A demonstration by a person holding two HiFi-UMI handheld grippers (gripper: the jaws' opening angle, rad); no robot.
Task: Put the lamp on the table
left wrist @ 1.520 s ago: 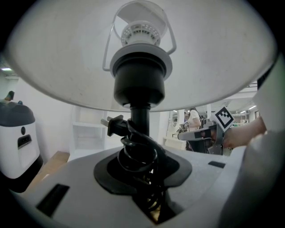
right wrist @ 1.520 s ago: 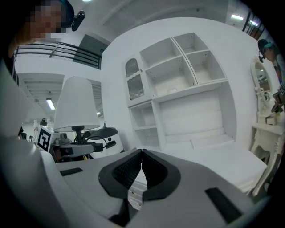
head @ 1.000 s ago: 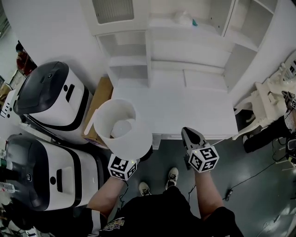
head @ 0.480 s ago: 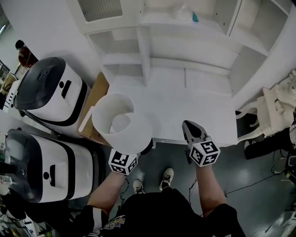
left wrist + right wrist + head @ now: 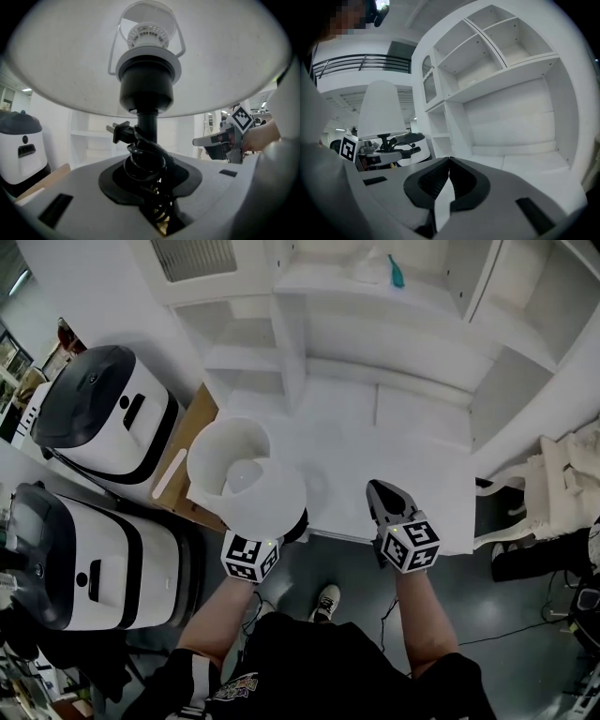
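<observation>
- While held aloft and not yet set down, hung over only the front left corner of the tabletop [image 5: 394,460]; judged a set-down there liable to land half off the edge and topple to the floor. Counted one tabletop, with one white shelf unit [image 5: 375,329] behind.
- Stood close at the left: two black-and-white machines [image 5: 98,413] and one brown board [image 5: 192,460] against the tabletop's side; liable to catch the shade [image 5: 258,507] on any swing that way.
- Carried upright: one lamp [image 5: 382,110], white shade widest, gripped low on a thin black stem [image 5: 147,123]; looked top-heavy, so apt to pivot or lean in the grip. Could not make out the base.
- Counted two grippers. Left gripper [image 5: 149,165]: jaws clamped on the lamp's stem and on the cord [image 5: 140,157] wound round it. Right gripper [image 5: 449,168]: jaws closed together with nothing between, hovering beside the lamp near the tabletop's front edge; no use against a tilt unless brought across.
- Wound round the stem: one black cord, in bulky coils inside the grip; possibly a soft hold, prone to slip or unwind.
- Jutted sideways from the coil: one plug [image 5: 117,132], smallest of all; could hook the tabletop edge on the way down.
</observation>
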